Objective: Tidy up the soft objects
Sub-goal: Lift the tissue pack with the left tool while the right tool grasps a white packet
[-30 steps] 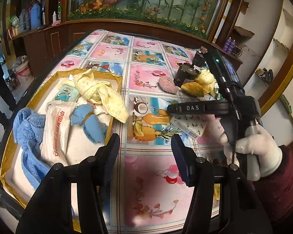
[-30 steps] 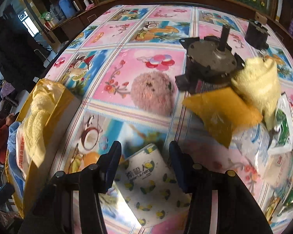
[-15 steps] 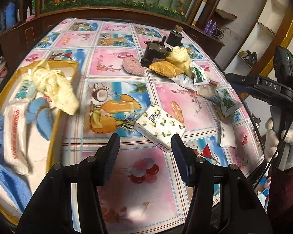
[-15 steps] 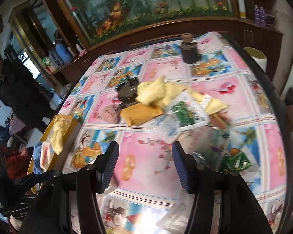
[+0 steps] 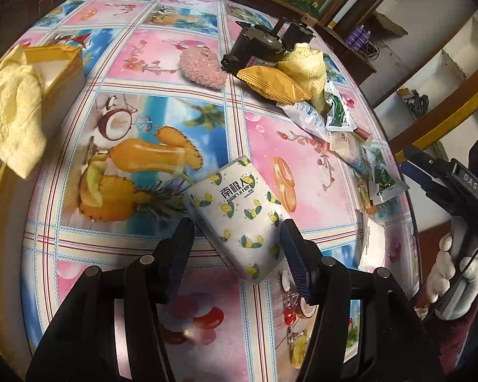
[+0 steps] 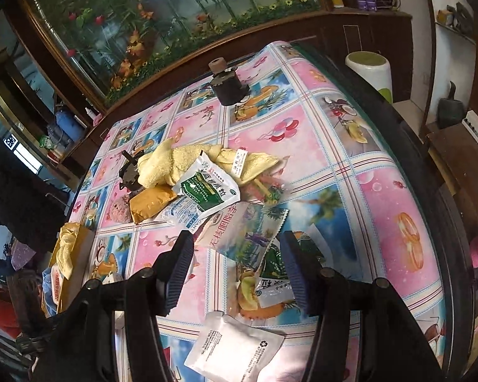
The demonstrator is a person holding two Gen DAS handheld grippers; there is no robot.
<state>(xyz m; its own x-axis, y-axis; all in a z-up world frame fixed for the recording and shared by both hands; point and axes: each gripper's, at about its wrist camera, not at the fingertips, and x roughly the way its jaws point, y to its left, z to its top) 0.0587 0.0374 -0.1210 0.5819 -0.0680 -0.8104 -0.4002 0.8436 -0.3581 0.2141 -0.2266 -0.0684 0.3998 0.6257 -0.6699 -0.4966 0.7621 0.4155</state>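
Note:
A white tissue pack with lemon print [image 5: 239, 213] lies on the table. My left gripper [image 5: 235, 238] is open with the near end of the pack between its fingers, not pinching it. A pink fuzzy pad [image 5: 200, 70] and a yellow towel [image 5: 306, 63] lie farther back. Another yellow towel [image 5: 12, 108] hangs over the rim of the yellow box [image 5: 70, 63] at left. My right gripper [image 6: 235, 254] is open and empty above a pile of snack packets [image 6: 248, 229]. The towel also shows in the right wrist view [image 6: 162, 165].
Two dark metal motor parts [image 5: 258, 44] [image 6: 228, 87] stand at the back. An orange packet [image 5: 274, 82], green packets [image 6: 207, 187] and a white sachet [image 6: 235, 347] lie about. The table edge [image 6: 430, 191] curves on the right.
My left gripper moved forward and down until the tissue pack lay between its fingers. My right gripper pulled back from the pack, up and to the right over the packets.

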